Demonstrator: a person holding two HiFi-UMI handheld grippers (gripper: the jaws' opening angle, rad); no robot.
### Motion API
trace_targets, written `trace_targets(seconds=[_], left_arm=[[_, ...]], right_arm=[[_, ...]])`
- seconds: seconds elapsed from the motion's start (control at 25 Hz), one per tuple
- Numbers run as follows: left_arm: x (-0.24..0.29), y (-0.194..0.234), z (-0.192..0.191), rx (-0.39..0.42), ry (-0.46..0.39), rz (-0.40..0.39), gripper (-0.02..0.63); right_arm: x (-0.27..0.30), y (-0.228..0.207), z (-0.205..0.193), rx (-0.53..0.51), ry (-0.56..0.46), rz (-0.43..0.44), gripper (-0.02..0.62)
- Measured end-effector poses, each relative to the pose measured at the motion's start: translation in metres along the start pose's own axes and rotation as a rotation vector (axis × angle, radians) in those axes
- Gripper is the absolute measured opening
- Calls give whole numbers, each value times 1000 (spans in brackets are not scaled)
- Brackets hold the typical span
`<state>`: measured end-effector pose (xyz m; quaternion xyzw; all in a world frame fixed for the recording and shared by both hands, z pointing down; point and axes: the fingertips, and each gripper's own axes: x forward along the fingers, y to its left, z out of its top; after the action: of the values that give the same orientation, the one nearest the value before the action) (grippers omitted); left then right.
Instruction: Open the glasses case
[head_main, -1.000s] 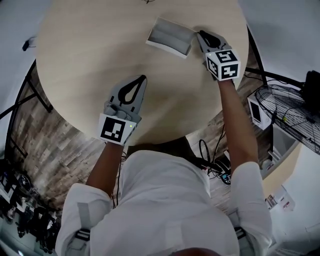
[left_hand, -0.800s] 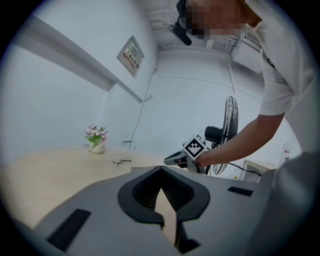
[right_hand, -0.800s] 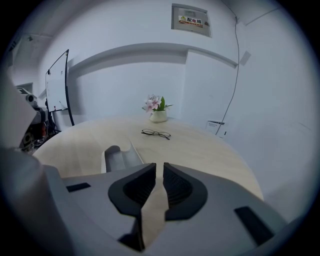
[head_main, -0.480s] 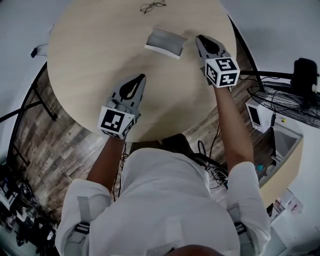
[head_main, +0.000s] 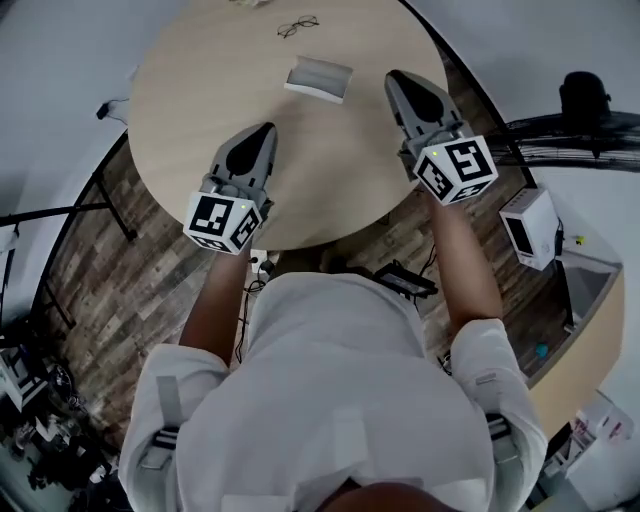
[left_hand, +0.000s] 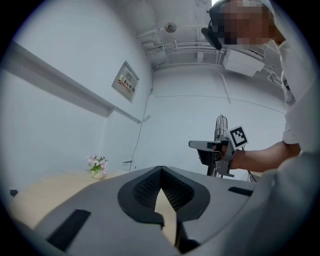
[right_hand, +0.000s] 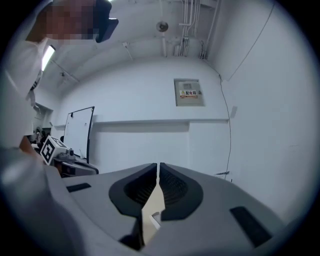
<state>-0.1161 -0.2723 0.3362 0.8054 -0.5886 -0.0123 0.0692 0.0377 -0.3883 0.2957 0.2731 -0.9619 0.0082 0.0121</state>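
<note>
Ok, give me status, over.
Left gripper and right gripper shut, empty. Case on table, clear of both; lid state unclear. Glasses beyond it, nothing blocking.

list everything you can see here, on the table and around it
table: one, round, light wood, below both grippers
glasses case: one, grey with a white edge, far half of the table, touching neither gripper
glasses: one pair, thin dark frame, beyond the case
flowers: one small bunch, pinkish, at the table's edge
wall sign: one, pale, on the white wall
white box: one, white, off the table to the right
left gripper: one, grey, shut, empty, over the table's near side
right gripper: one, grey, shut, empty, right of the case
</note>
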Motion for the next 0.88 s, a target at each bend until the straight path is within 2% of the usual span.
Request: trace_targets(seconds=[0.2, 0.4, 0.56, 0.88], left_arm=[[-48, -44, 40, 51, -61, 64, 12], [-95, -95, 54, 70, -91, 91, 12], [-129, -117, 56, 71, -92, 115, 12], [-192, -147, 33, 23, -50, 177, 12]], right_arm=[[-88, 36, 57, -15, -134, 50, 33], [-166, 56, 77, -35, -184, 42, 31], [-205, 70, 67, -11, -175, 22, 29], [-254, 110, 9, 102, -92, 46, 28]])
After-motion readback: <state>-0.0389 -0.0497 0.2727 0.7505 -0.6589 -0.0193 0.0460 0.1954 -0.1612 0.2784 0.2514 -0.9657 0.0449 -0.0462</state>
